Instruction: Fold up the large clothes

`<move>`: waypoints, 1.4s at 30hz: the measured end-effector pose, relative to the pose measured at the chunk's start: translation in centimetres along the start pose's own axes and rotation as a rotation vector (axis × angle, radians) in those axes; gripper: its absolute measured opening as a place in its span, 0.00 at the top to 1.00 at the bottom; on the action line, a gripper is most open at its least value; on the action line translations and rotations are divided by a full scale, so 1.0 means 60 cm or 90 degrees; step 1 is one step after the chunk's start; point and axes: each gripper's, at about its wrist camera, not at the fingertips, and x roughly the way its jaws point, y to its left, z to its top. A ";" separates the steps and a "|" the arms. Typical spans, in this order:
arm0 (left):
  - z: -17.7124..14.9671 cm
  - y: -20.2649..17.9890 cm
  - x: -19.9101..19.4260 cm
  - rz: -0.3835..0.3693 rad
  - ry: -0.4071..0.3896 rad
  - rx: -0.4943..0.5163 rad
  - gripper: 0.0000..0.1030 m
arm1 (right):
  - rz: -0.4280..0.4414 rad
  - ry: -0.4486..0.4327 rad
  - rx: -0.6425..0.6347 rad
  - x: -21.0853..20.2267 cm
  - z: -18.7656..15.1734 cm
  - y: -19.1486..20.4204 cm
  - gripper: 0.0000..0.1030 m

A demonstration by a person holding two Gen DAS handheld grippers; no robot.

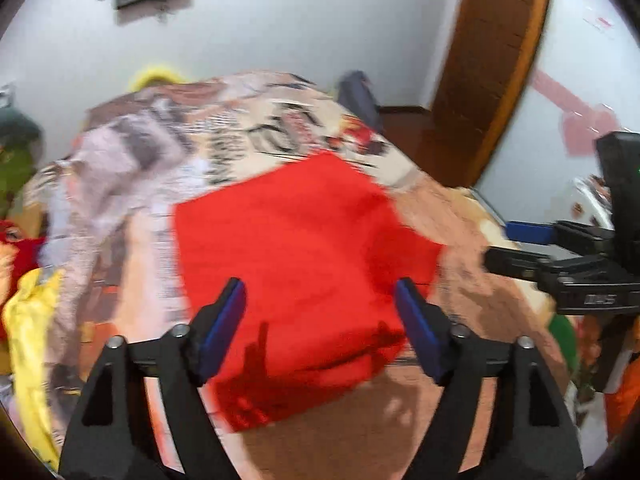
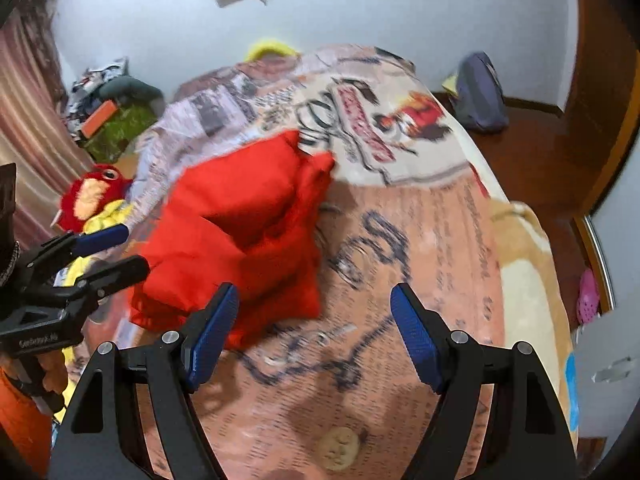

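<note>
1. While the red garment [image 1: 296, 264] lies as a folded bundle on the printed bedspread [image 1: 472, 216], treat the step in hand as release and check of the fold. This is a judgement from how the cloth lies.
2. Left gripper [image 1: 320, 316]: jaws spread wide, nothing clamped. The garment sits directly ahead of and below its blue pads [image 1: 222, 332], with the near edge of the bundle between the two fingers but not pressed by either.
3. Right gripper [image 2: 314, 328]: jaws likewise released and empty. The garment lies ahead and to the left of its left finger; only bedspread shows between the pads.
4. In the right wrist view the bundle looks puffy, with a raised upper layer and a loose corner pointing away from the gripper. Expect soft cloth to spring back unless it is flattened.
5. Recommended practice: keep both sets of jaws clear of the top layer when lifting away, so no fold is dragged open.
6. For any further fold, take the two corners of one edge together, one per gripper, and carry them level across the bundle.
7. Both views are motion-blurred; layer count and edge alignment cannot be confirmed.
8. Avoid the red and yellow plush toy [image 2: 94, 196], beyond the left gripper.
</note>
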 end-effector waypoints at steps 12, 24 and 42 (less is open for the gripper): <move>-0.087 0.098 0.123 0.076 0.099 -0.049 0.20 | 0.039 0.041 -0.034 0.122 0.040 0.081 0.27; -0.113 0.083 0.117 0.087 0.048 -0.052 0.19 | -0.010 0.113 0.021 0.185 -0.036 -0.041 0.23; -0.029 0.152 0.119 0.066 0.052 -0.088 0.19 | 0.092 0.076 0.029 0.158 0.036 -0.024 0.21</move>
